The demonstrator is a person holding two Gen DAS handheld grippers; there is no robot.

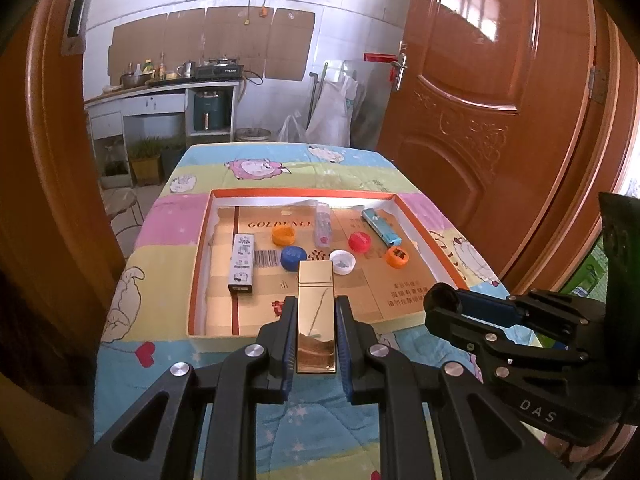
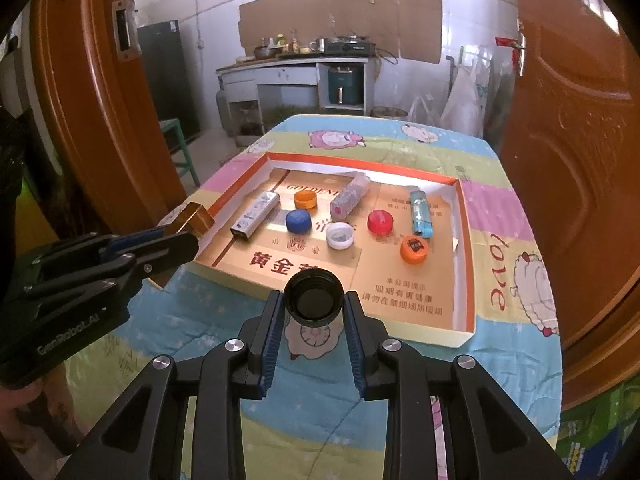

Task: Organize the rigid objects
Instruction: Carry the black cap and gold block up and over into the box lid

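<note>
Your left gripper (image 1: pixel 315 312) was clamped on the gold lighter (image 1: pixel 316 312), its long axis running straight ahead along the fingers, toward the upper middle of the frame. Your right gripper (image 2: pixel 313 308) was closed around the black cap (image 2: pixel 313 300), open side facing the camera. Both hung just short of the tray's (image 2: pixel 464 216) near edge. Beyond, in the middle of each frame, the tray held the silver lighter (image 1: pixel 241 264) at left, the blue lighter (image 1: pixel 380 226) at right, and the blue cap (image 1: pixel 293 258) and white cap (image 1: pixel 342 261) between. Bare cardboard lay directly ahead of the gold lighter, so the left seemed better lined up to set down first.
</note>
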